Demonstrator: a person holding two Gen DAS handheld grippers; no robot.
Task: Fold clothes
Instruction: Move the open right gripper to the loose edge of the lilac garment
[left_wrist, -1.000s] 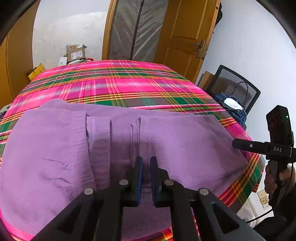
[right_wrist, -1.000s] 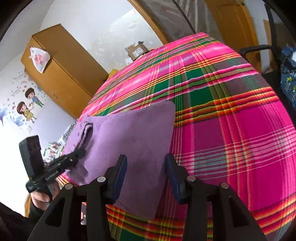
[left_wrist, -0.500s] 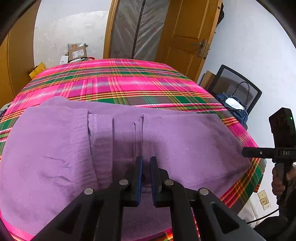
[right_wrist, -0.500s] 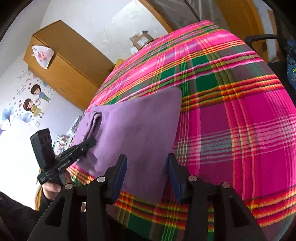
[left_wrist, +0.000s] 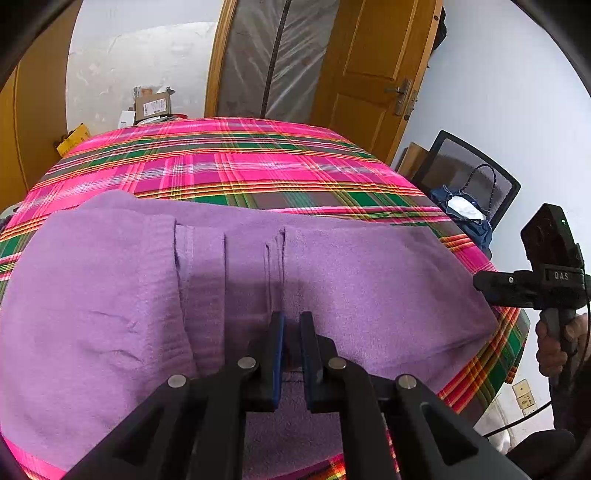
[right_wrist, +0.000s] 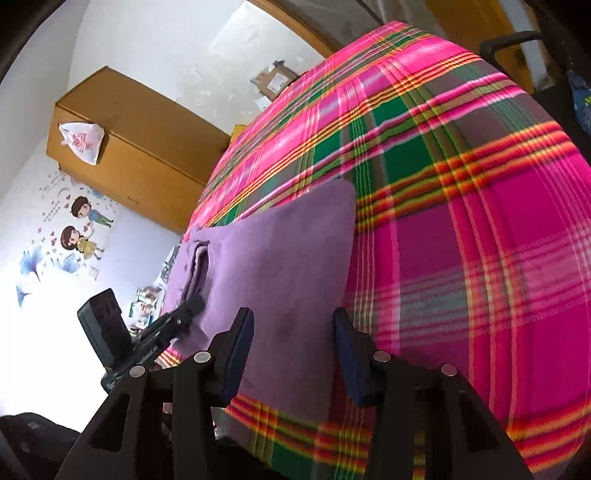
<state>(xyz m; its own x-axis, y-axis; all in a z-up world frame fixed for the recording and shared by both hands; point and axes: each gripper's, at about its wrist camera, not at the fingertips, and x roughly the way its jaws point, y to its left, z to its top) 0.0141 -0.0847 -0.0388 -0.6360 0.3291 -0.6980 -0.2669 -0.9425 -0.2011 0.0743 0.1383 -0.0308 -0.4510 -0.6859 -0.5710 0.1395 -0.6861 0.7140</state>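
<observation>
The left gripper (left_wrist: 291, 325) is narrowed, its fingers (left_wrist: 276, 354) pinched on the purple garment (left_wrist: 369, 288), which is spread over the plaid tabletop (left_wrist: 240, 166). The right gripper (right_wrist: 293, 325) is closing, nothing gripped. "DAS" is read on its body. A labelled cardboard box (left_wrist: 153, 107) is seen beyond.

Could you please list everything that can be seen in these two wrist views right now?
purple garment: one, purple, partly folded, on the near part of the bedspread
plaid bedspread: one, pink and green, under the garment
wooden door: one, brown, behind the bed
mesh chair: one, black, right of the bed, with a blue bag on it
cardboard box: one, brown, beyond the bed
wooden cabinet: one, brown, white plastic bag on top
cartoon wall stickers: two figures, on the wall
left gripper: black, nearly closed over the garment
right gripper: black, jaws closing, wide above the garment's corner
hand: one, holding the right gripper's handle
</observation>
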